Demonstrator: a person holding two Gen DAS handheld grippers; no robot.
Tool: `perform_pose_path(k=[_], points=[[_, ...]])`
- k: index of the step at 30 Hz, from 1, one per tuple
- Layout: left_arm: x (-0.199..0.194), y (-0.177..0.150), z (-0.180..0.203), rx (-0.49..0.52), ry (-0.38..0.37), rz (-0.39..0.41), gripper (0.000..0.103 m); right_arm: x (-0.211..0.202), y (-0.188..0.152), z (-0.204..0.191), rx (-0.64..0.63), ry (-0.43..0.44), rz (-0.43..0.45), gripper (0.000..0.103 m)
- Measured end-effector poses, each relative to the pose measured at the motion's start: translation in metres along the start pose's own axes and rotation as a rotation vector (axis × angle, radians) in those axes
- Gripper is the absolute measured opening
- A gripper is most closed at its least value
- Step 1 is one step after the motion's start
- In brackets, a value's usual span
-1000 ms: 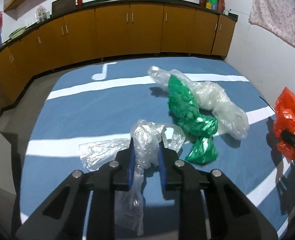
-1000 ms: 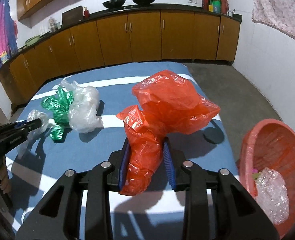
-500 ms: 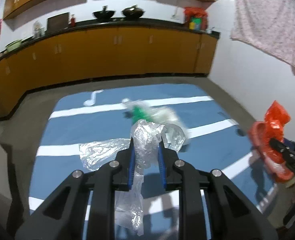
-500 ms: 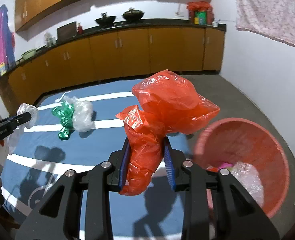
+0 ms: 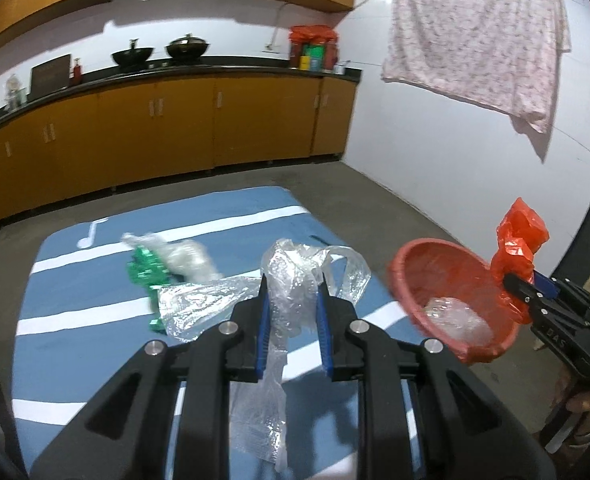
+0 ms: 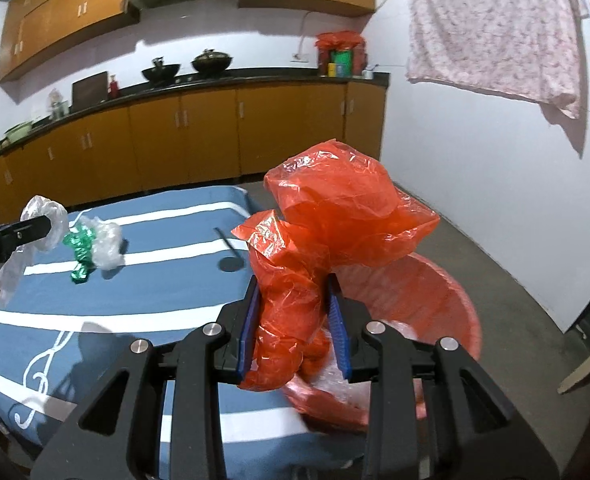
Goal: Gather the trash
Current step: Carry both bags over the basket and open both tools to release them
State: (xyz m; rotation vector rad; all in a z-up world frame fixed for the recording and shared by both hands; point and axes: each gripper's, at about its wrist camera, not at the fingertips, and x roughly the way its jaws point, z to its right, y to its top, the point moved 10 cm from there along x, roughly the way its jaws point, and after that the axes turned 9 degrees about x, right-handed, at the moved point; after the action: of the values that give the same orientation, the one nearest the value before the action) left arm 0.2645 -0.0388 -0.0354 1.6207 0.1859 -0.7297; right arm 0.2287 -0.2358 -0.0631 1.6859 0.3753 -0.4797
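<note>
Two grippers were seen, each clamped on a piece of plastic trash. The left gripper [image 5: 293, 308] was closed narrowly on a crumpled clear plastic bag [image 5: 291, 280], pinched between its blue pads [image 5: 264, 332], with loose ends trailing below and to the left. The right gripper [image 6: 295, 316] was closed on an orange plastic bag [image 6: 335, 216], whose bulk billowed above the pads while a twisted lower part was squeezed between them.

A red basin [image 5: 411, 272] was placed on the grey floor just beside the edge of a blue mat [image 5: 95, 292] with white stripes and music-note shapes. Some crumpled clear plastic [image 5: 455, 316] was lying inside the basin. In the right wrist view the orange bag was held over the near rim of the basin [image 6: 455, 292]; in the left wrist view the clear bag was held over the mat, near the basin.

On the mat, well apart from both grippers, a green foil wrapper [image 5: 147, 268] and another clear bag [image 5: 187, 258] were left lying together, touching. Wooden cabinets under a dark counter [image 5: 215, 70] were seen behind, and a patterned cloth [image 5: 475, 32] was hung by the white wall.
</note>
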Motion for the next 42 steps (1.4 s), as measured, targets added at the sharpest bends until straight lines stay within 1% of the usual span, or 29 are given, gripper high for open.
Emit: perform_pose_path(k=[7, 15, 21, 29, 35, 42], points=[[0.012, 0.006, 0.041, 0.026, -0.073, 0.004, 0.021, -0.006, -0.005, 0.029, 0.053, -0.034, 0.003, 0.033], [0.022, 0.012, 0.089, 0.062, -0.134, 0.012, 0.021, -0.012, -0.010, 0.051, 0.102, -0.059, 0.010, 0.033], [0.032, 0.011, 0.112, 0.058, -0.178, -0.001, 0.021, -0.013, -0.014, 0.060, 0.110, -0.077, 0.008, 0.033], [0.051, 0.013, 0.135, 0.056, -0.226, -0.014, 0.021, -0.007, -0.011, 0.078, 0.122, -0.110, 0.008, 0.033], [0.070, 0.017, 0.155, 0.057, -0.260, -0.017, 0.021, 0.003, -0.012, 0.094, 0.127, -0.141, -0.001, 0.033], [0.102, 0.016, 0.181, 0.071, -0.293, -0.053, 0.021, 0.025, -0.016, 0.108, 0.122, -0.158, -0.033, 0.033]])
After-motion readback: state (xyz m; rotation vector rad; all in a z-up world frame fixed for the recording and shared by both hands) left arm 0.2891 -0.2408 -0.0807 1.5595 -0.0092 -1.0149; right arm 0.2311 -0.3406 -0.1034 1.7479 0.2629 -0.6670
